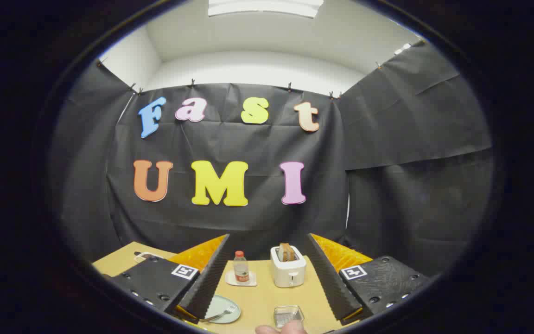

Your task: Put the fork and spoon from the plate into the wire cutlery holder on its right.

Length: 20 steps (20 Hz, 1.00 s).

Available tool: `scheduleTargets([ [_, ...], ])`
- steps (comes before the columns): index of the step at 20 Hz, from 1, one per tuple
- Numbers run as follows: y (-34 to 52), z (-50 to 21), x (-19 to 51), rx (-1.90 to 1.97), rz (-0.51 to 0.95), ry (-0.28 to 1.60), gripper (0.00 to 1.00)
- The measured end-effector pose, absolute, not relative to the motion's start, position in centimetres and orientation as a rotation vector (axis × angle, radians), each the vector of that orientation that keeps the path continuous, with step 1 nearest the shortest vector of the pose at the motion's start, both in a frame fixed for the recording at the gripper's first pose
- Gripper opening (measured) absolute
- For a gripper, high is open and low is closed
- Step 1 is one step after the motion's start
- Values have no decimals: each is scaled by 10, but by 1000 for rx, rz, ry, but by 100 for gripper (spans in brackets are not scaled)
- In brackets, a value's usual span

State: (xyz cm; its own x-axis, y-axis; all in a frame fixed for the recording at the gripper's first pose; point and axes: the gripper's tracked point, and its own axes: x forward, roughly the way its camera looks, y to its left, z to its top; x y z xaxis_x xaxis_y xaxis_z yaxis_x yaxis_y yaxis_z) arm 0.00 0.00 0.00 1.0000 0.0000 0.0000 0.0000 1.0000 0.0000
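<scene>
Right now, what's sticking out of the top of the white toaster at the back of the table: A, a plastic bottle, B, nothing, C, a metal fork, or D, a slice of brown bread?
D: a brown bread slice stands in the slot of the white toaster, beyond the open gripper.

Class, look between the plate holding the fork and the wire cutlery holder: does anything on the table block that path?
Nothing visible does. The plate with the fork and the wire cutlery holder have bare table between them. The gripper is open, holding nothing.
</scene>
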Motion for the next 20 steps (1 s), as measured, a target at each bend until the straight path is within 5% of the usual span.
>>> scheduleTargets([
  [20, 46, -44, 9, -34, 95, 152, 96],
])
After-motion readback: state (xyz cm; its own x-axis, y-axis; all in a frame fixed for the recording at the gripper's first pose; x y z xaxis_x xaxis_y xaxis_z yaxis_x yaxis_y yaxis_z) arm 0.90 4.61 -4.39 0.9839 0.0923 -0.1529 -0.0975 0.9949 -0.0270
